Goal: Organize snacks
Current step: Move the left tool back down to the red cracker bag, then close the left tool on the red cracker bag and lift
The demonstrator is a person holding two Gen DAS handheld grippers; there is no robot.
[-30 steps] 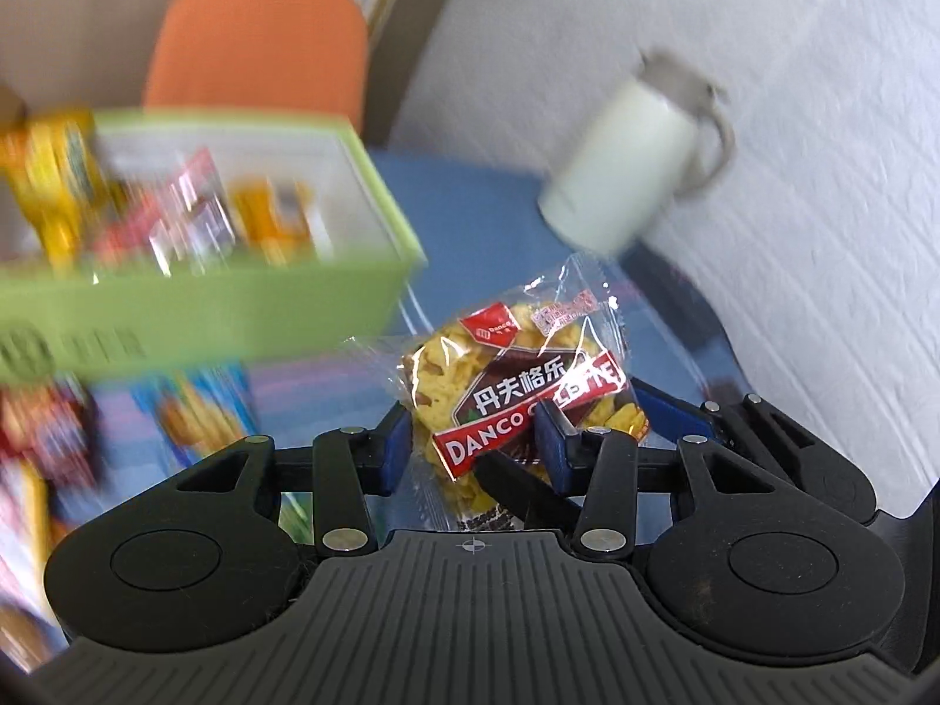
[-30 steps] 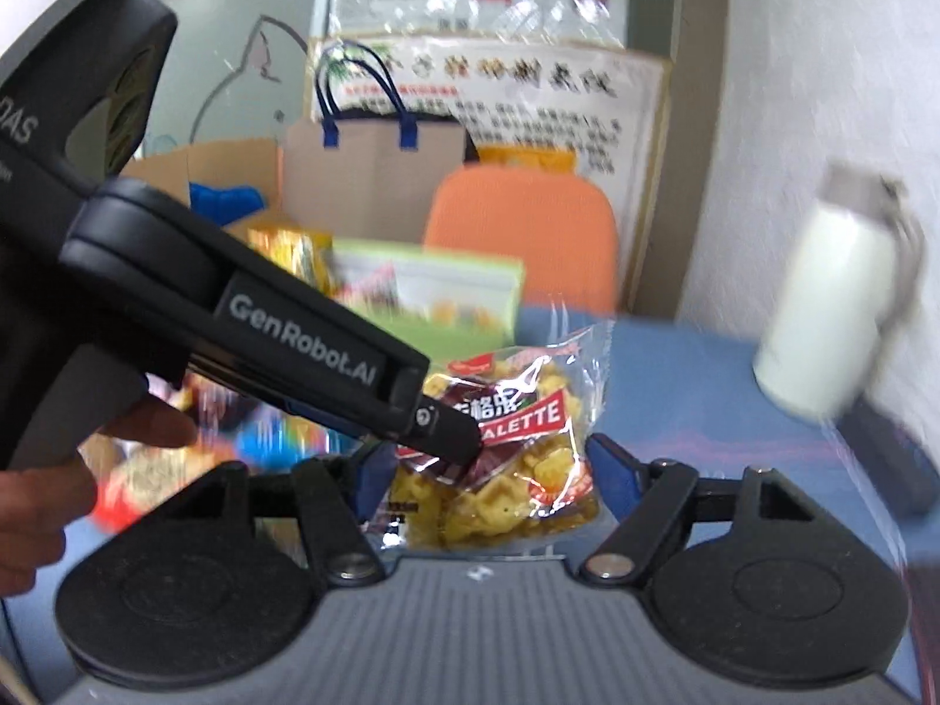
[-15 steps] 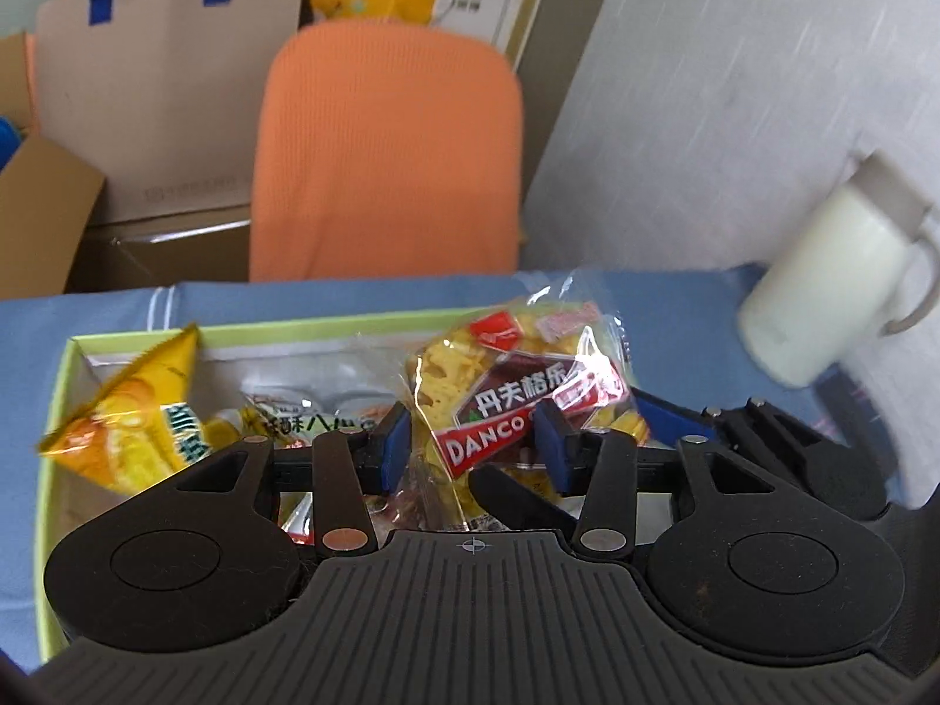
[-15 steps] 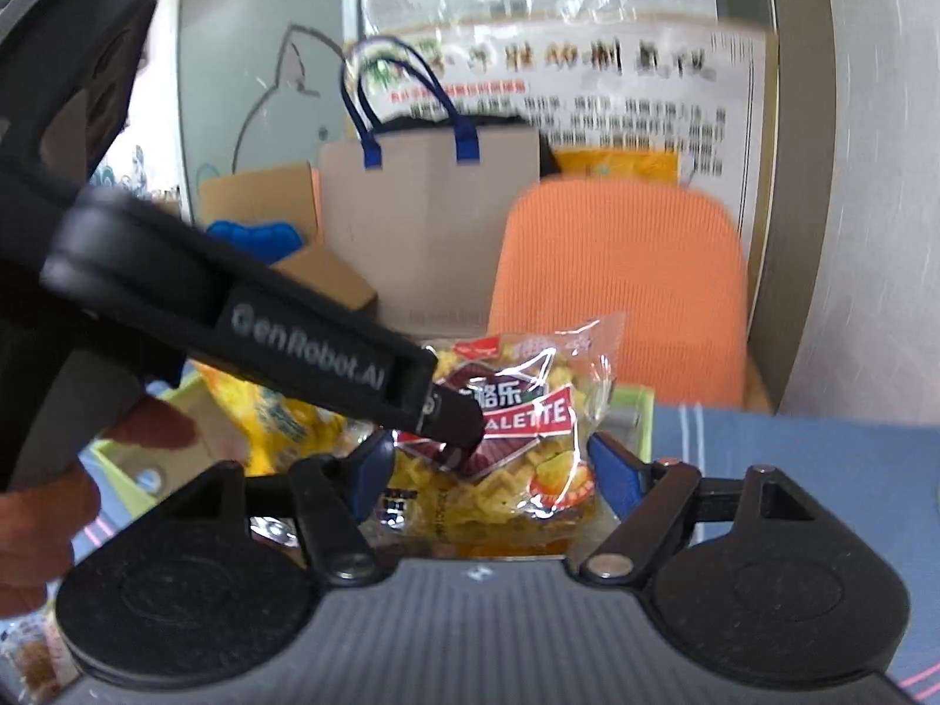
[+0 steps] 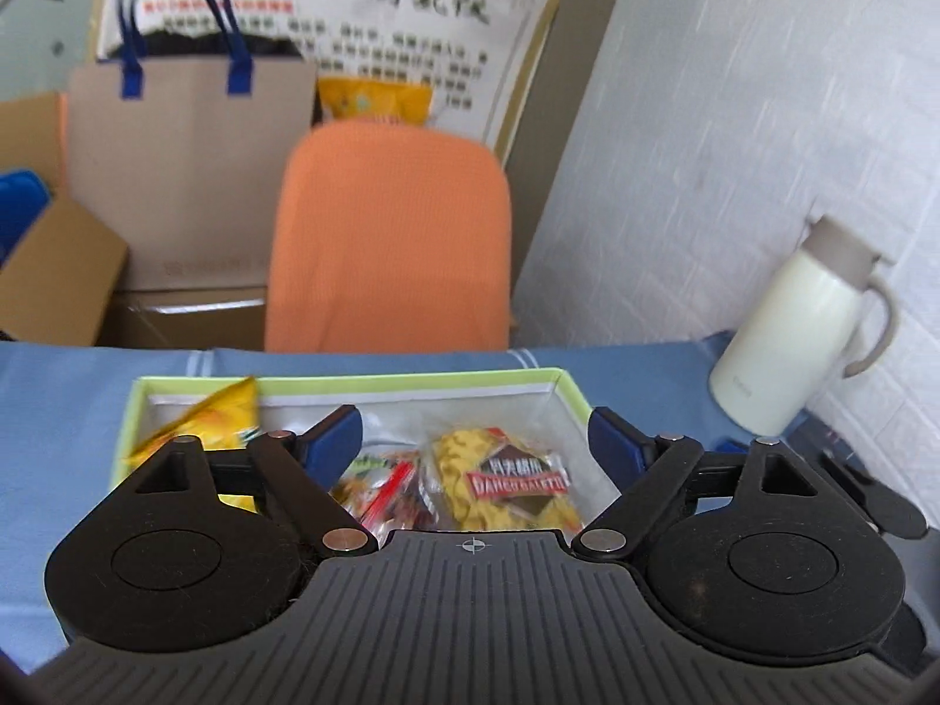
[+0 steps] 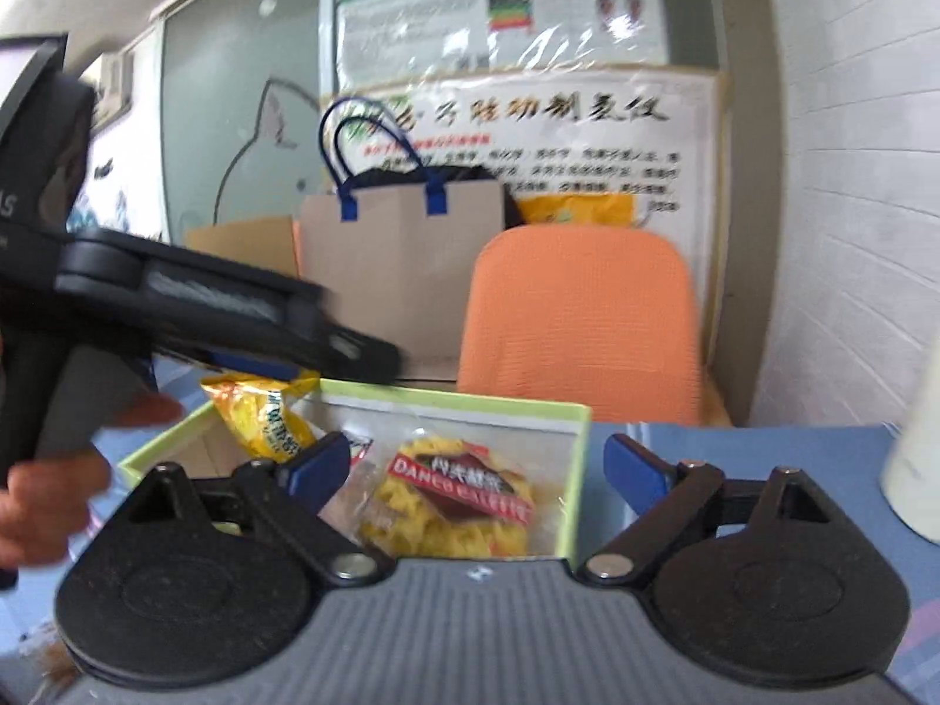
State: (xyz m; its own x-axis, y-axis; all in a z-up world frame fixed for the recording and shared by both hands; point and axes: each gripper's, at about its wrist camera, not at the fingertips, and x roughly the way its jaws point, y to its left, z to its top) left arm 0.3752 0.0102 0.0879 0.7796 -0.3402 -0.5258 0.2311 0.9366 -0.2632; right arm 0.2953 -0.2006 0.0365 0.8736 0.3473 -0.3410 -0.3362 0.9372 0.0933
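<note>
While the left wrist view shows the whole white jug [image 5: 805, 329] by the tablecloth's right edge, the right wrist view crops it and adds a hand [image 6: 41, 505]. Both the left gripper [image 5: 473, 432] and right gripper [image 6: 476, 464] have just spread, pinching nothing. One Danco waffle packet [image 5: 505, 482] lies in the green box [image 5: 352, 383], against its right wall; two yellow packs and one red are partly hidden.

Counting one green box [image 5: 573, 396] on the blue table [image 5: 64, 411]. Seeing at least three snack packets inside: one waffle packet [image 5: 505, 479], one yellow bag [image 5: 214, 420], one red-striped packet [image 5: 382, 484]. Also counting one white jug [image 5: 787, 341], one orange chair [image 5: 388, 235], one paper bag [image 5: 188, 164], two grippers.
</note>
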